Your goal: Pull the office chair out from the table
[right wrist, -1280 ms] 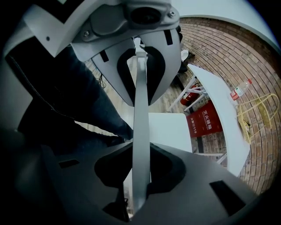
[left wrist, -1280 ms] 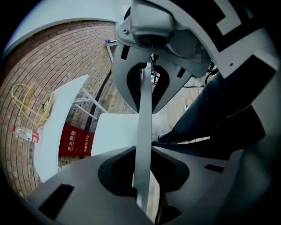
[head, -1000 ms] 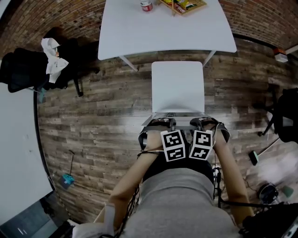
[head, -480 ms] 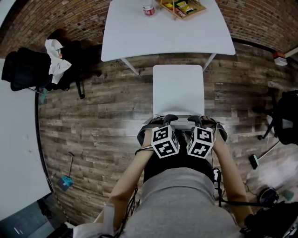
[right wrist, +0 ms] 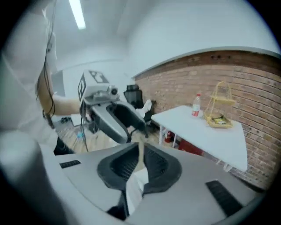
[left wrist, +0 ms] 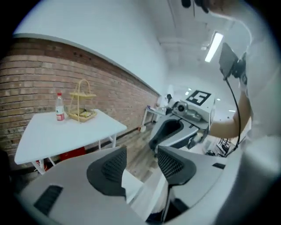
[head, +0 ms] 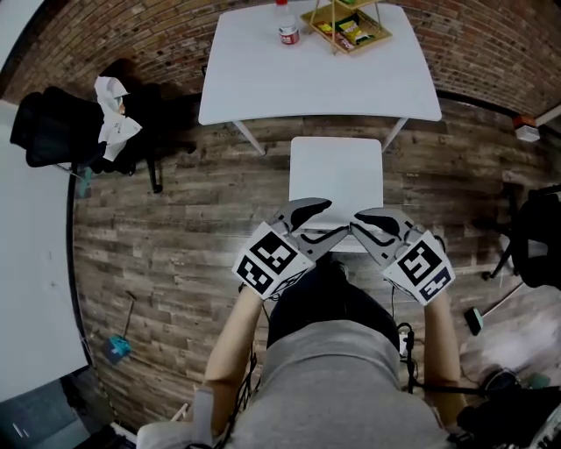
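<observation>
The white chair (head: 336, 175) stands pulled back from the white table (head: 320, 70), with a strip of wood floor between them. Both grippers hang in the air above the chair's near edge and touch nothing. My left gripper (head: 316, 219) is opening, its jaws wide apart with nothing between them; in the left gripper view (left wrist: 140, 161) only a bit of the chair (left wrist: 131, 184) shows below. My right gripper (head: 366, 224) is closing. In the right gripper view (right wrist: 140, 160) just a thin slit separates its pads, and nothing is gripped.
A bottle (head: 286, 32) and a wire basket (head: 346, 22) stand on the table's far side. A black office chair with white cloth (head: 74, 131) sits at left, another black chair (head: 536, 237) at right. A white desk (head: 31, 281) runs along the left edge, with cables by my feet.
Both grippers have let go of the chair's near edge, risen and rolled outward, apart from each other. The left gripper's jaws have spread wide.
</observation>
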{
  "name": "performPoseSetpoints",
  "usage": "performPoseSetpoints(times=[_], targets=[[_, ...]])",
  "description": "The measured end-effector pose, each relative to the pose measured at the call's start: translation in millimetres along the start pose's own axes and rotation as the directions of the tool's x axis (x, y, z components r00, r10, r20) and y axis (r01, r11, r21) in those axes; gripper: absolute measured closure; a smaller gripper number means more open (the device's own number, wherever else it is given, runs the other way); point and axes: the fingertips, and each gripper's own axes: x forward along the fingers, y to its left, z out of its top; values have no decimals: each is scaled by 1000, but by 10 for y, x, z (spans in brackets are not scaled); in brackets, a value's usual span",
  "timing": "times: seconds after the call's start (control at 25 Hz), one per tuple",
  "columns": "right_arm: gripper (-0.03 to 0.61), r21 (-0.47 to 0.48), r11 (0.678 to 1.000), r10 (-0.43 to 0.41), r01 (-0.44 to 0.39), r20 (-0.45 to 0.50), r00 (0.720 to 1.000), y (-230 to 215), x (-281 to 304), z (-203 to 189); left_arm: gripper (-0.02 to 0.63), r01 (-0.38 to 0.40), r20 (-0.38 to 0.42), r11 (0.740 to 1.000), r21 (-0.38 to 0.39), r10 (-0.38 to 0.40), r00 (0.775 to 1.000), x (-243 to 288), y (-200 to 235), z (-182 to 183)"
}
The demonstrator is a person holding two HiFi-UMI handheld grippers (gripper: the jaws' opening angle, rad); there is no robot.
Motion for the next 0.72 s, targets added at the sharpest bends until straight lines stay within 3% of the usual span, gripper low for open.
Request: performPoseSetpoints(times=[0.04,0.12,0.2,0.28,0.36,0.44,0.56,0.72], targets=[[561,47,999,-20,15,107,994,-69,-91,179,385,-33,67,999,-3,33,997,-65,62,178],[560,162,987,-70,20,303,950,-188,-286,488,392,-92,197,996,-4,91,976,-180,132,500],[560,270,963,-149,25,450,881,-309,-468,691,427,-134,317,991,-12,130,939,-286,127,773],[560,356,932,-254,63,519,816,-445,-584,765,493,-164,422,986,-29,161,892,-392,94,997],[560,428,891,-377,148,519,767,-583,-645,748,535,-203,492,977,-67,209,845,-477,105,1138],[560,482,843,-488,239,496,718,-690,-705,709,573,-266,505,956,-125,292,812,-500,189,1149],[560,519,795,-575,314,478,664,-759,-780,678,583,-361,438,911,-200,413,799,-434,350,985],[560,522,773,-608,360,449,654,-805,-794,649,588,-396,402,888,-236,460,792,-367,416,874]])
